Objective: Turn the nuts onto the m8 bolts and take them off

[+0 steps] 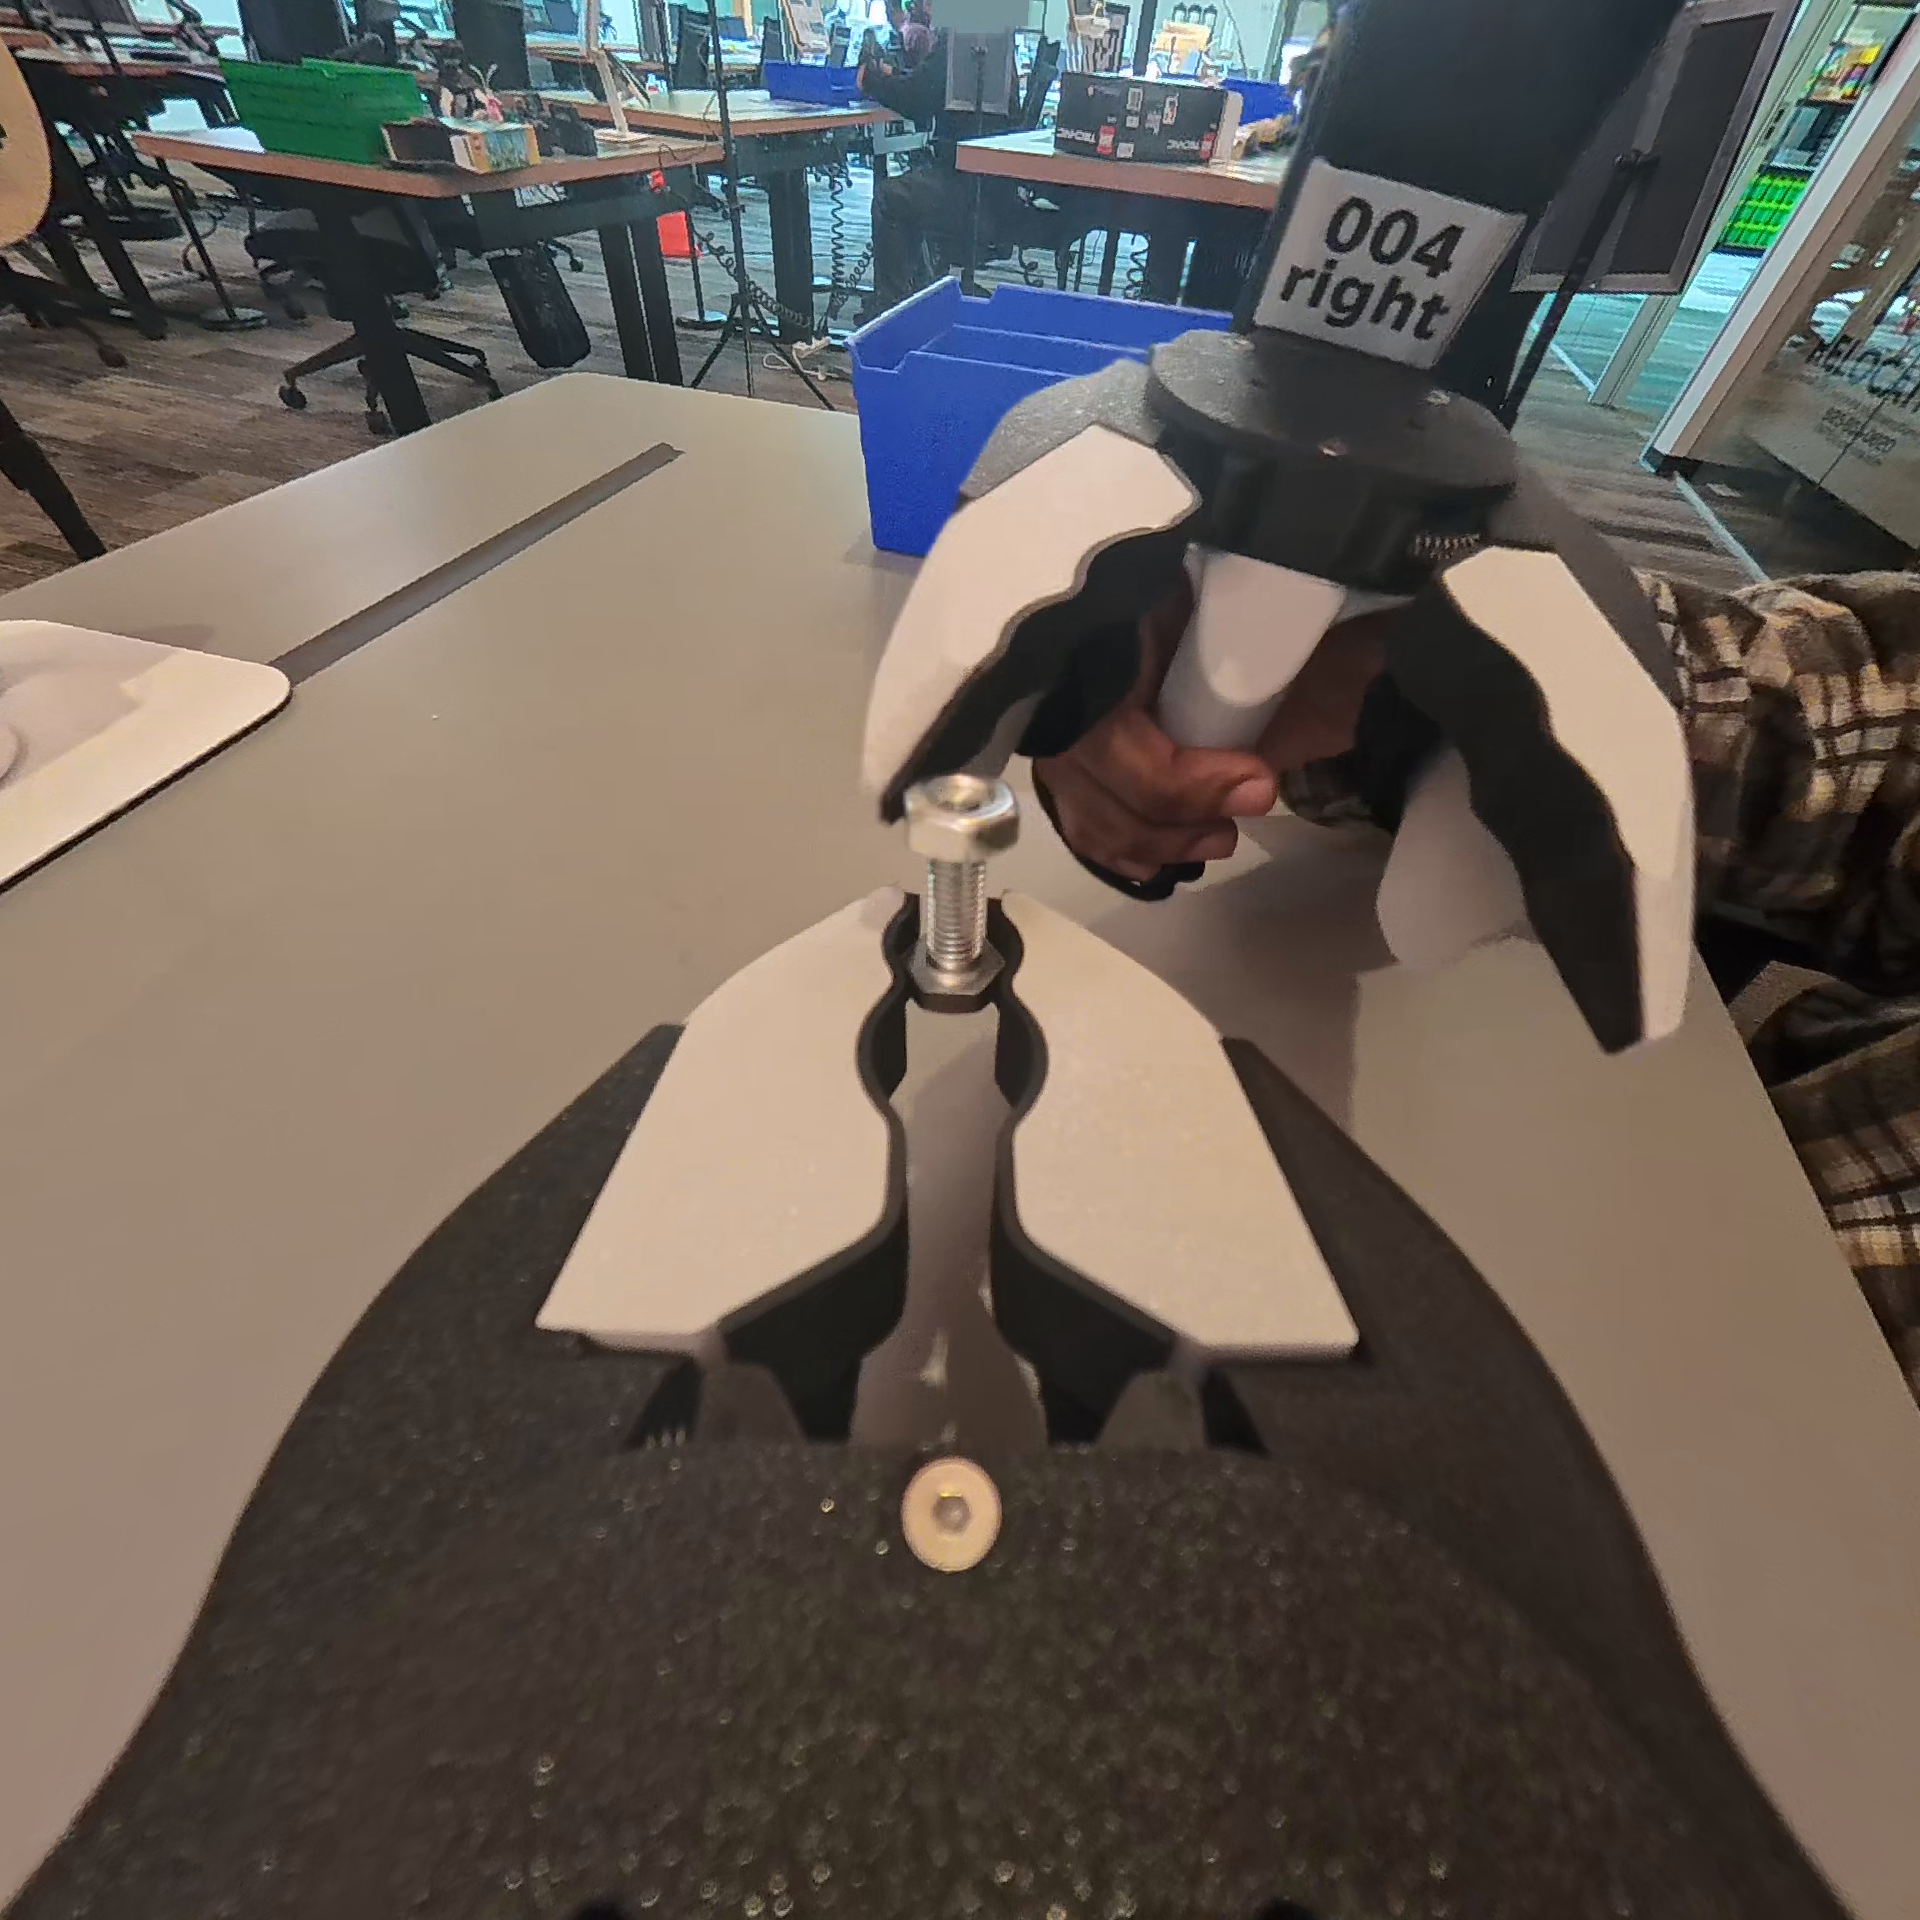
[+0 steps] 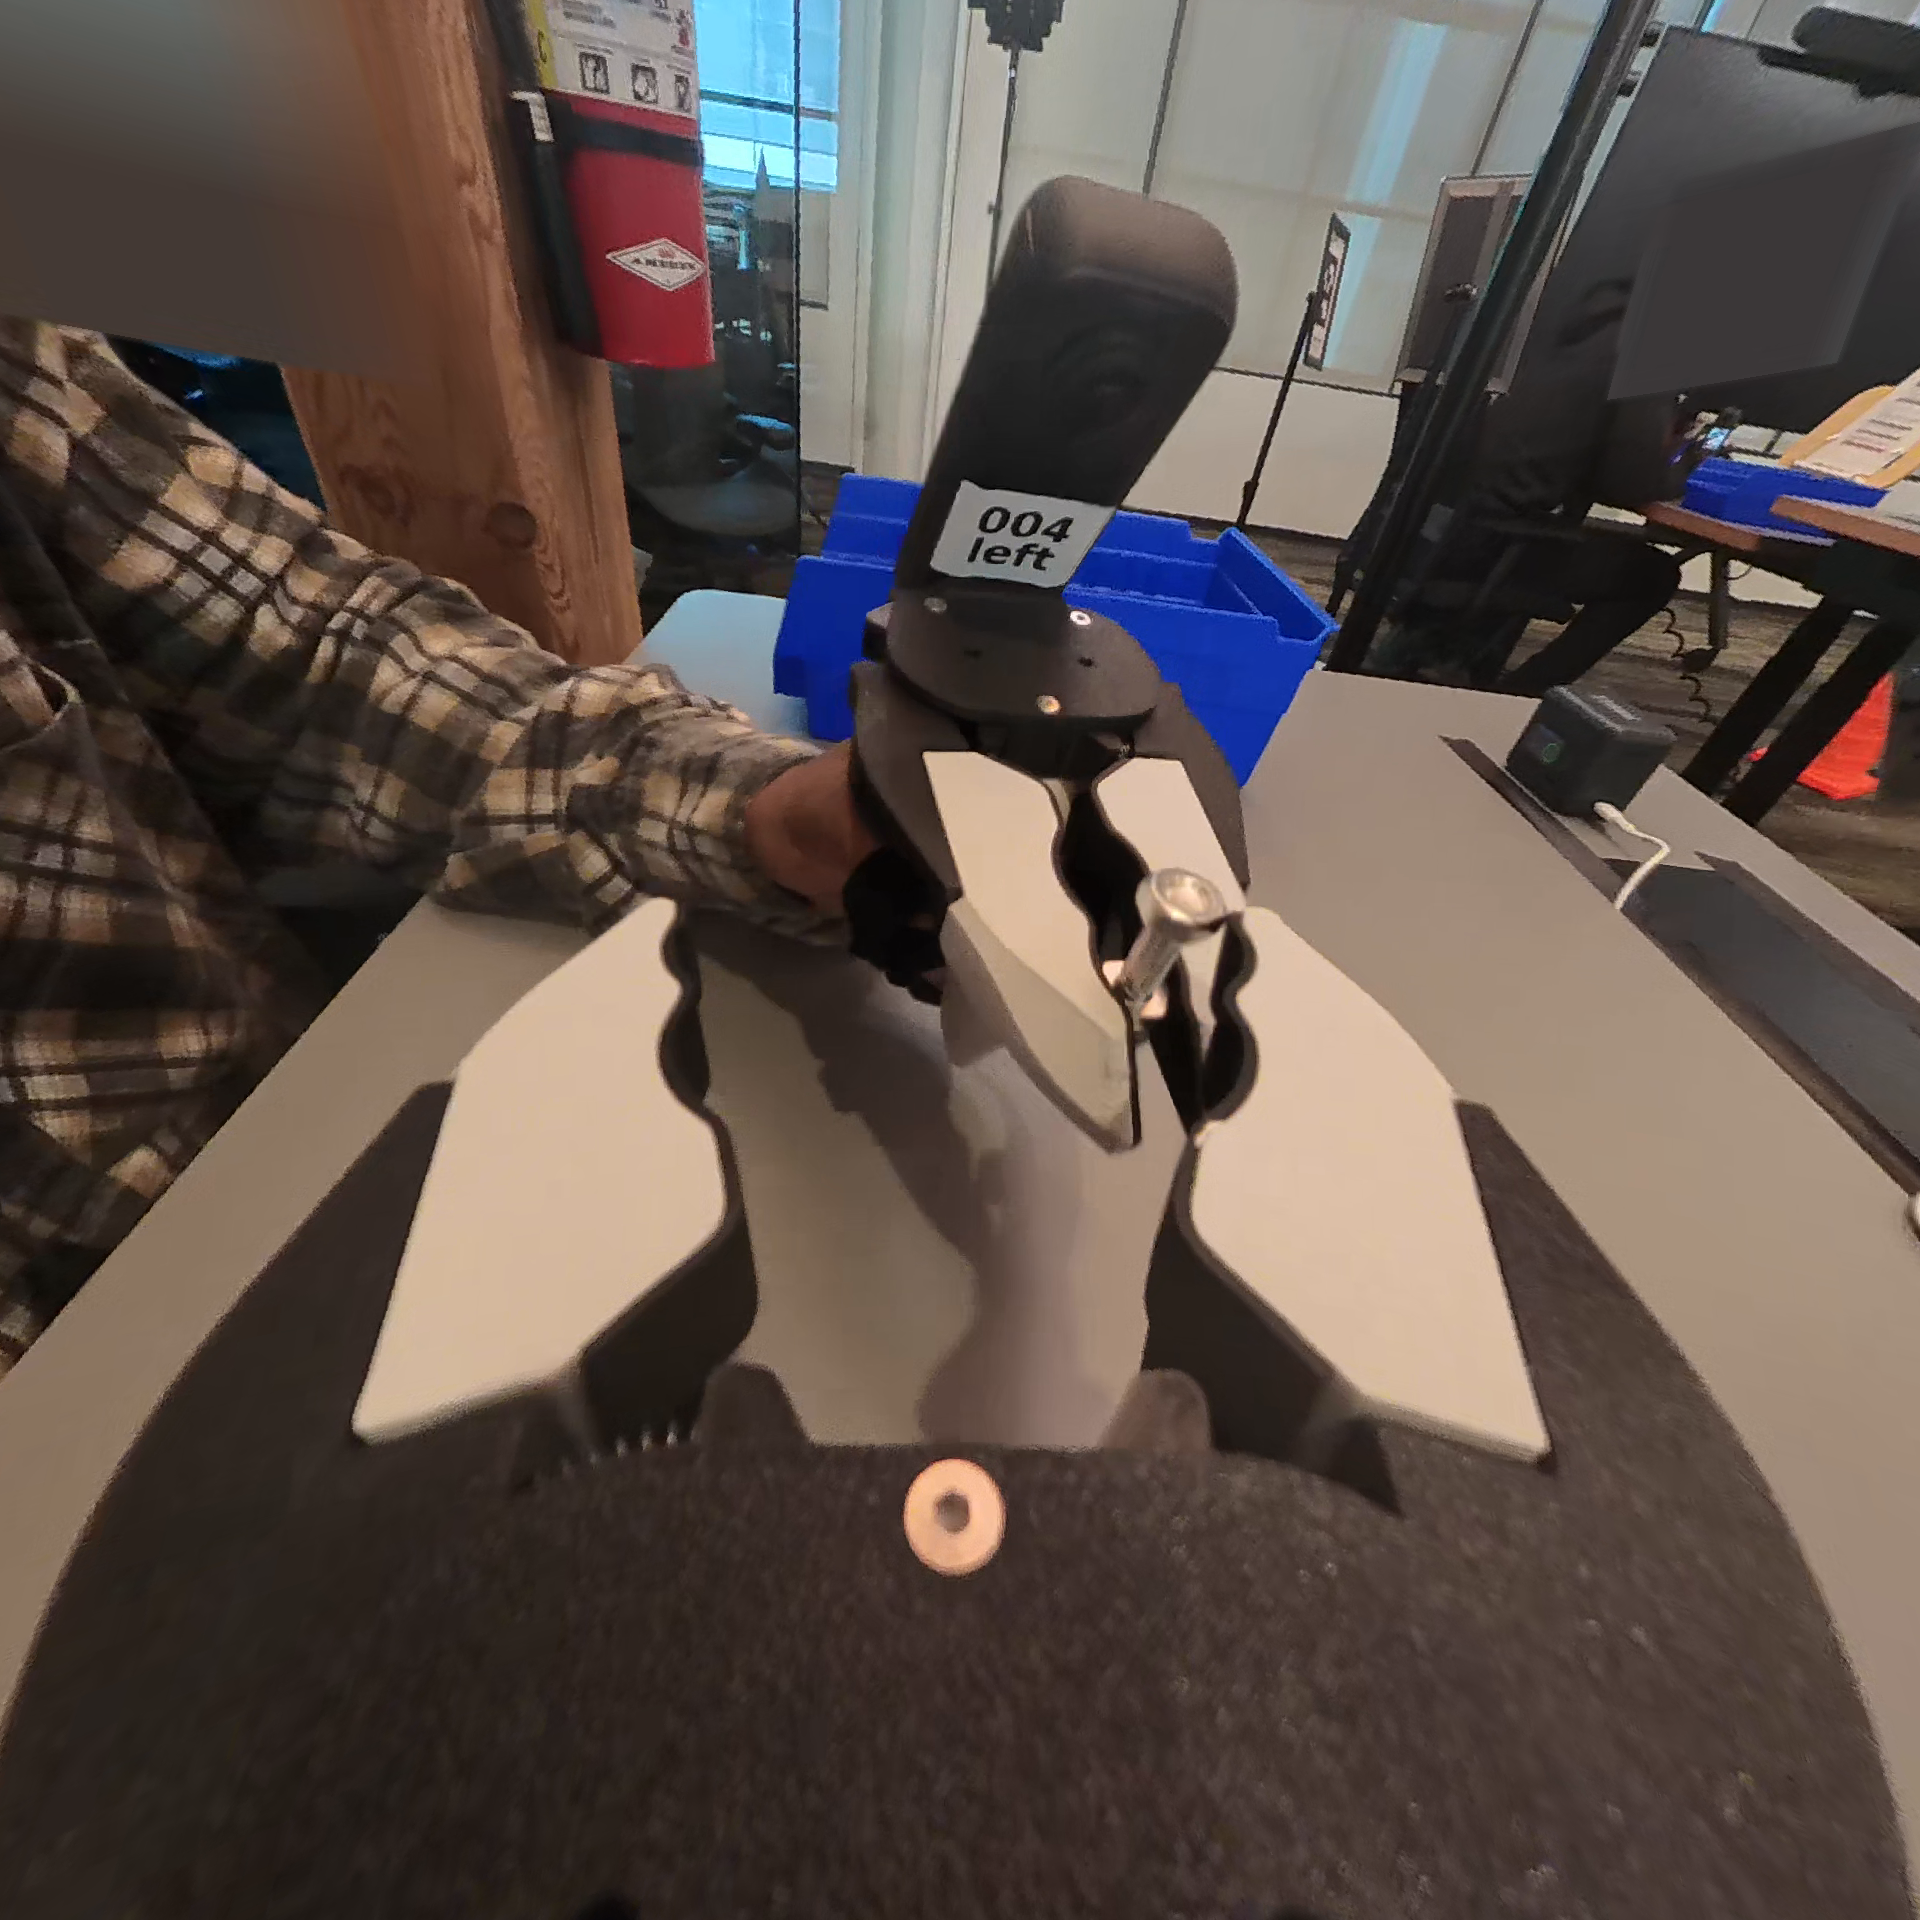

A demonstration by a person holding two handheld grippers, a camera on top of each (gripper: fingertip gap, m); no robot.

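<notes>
A silver M8 bolt (image 1: pixel 948 914) stands upright, thread up. My left gripper (image 1: pixel 951 935) is shut on its hex head at the bottom. A hex nut (image 1: pixel 961 818) sits at the top end of the thread. My right gripper (image 1: pixel 1262 914) is open wide; one of its fingertips (image 1: pixel 914 769) is right beside the nut, the other is far off to the right. In the right wrist view the right gripper (image 2: pixel 961 935) is open and empty. The bolt (image 2: pixel 1158 945) is next to its right finger, held by the left gripper (image 2: pixel 1153 1117).
A blue bin (image 1: pixel 935 436) stands at the grey table's (image 1: pixel 520 831) far edge, also in the right wrist view (image 2: pixel 1226 634). A white tray (image 1: pixel 125 717) lies at the left. A black box with a white cable (image 2: pixel 1590 743) sits at the right. Plaid sleeves (image 2: pixel 416 727) flank the grippers.
</notes>
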